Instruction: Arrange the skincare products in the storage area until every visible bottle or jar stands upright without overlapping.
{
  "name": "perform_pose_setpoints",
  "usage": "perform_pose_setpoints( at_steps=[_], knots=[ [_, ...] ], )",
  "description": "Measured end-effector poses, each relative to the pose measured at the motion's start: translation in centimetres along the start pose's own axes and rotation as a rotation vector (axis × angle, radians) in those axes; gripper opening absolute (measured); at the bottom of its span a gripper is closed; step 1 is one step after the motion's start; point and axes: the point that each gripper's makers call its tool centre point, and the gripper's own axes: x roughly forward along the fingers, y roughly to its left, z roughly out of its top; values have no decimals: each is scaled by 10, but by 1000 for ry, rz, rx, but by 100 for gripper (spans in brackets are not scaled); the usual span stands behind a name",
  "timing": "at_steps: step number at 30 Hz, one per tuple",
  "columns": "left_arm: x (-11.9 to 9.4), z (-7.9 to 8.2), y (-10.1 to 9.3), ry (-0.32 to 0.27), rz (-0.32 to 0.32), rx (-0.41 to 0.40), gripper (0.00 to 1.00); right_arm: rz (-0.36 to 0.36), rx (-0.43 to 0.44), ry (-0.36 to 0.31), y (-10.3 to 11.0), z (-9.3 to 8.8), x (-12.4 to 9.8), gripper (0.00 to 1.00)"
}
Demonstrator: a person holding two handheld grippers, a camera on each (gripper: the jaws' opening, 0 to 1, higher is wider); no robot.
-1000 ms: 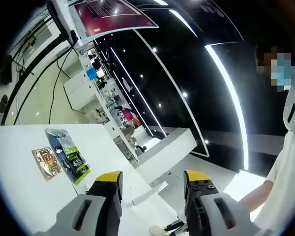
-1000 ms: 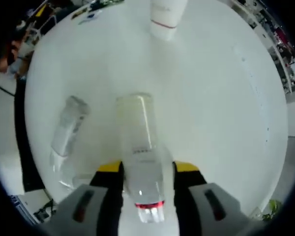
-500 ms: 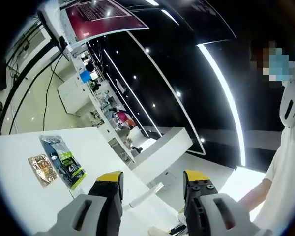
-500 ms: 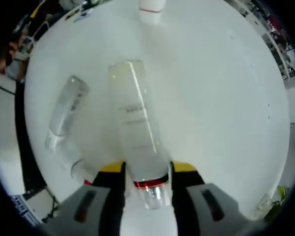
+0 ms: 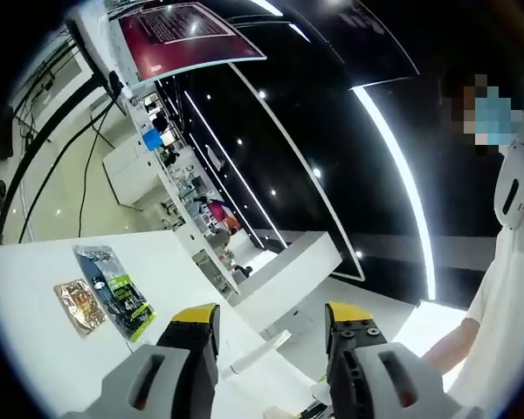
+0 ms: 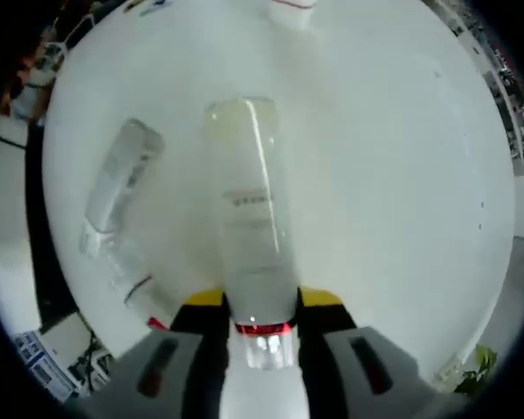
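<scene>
Right gripper view: my right tool (image 6: pixel 253 305) stays clamped on the neck of a clear bottle (image 6: pixel 249 209), which over the last second has swung from leaning toward pointing straight away from the camera above the white tabletop (image 6: pixel 393 157); I judge it nearly ready to stand. A second bottle (image 6: pixel 113 201) lies beside it toward the tabletop's edge. Left gripper view: my left tool (image 5: pixel 271 327) hangs wide and empty, aimed away from the work.
</scene>
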Motion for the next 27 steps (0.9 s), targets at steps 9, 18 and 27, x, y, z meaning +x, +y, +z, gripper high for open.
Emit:
perform_pose_setpoints(
  at_steps=[9, 18, 27],
  knots=[
    [-1, 2, -3, -10, -8, 4, 47, 19, -27, 19, 3, 2, -1, 25],
    [-2, 2, -7, -16, -18, 4, 46, 23, -66, 28, 5, 6, -13, 25],
    [0, 1, -11, -19, -31, -1, 46, 26, -95, 45, 4, 12, -30, 24]
  ],
)
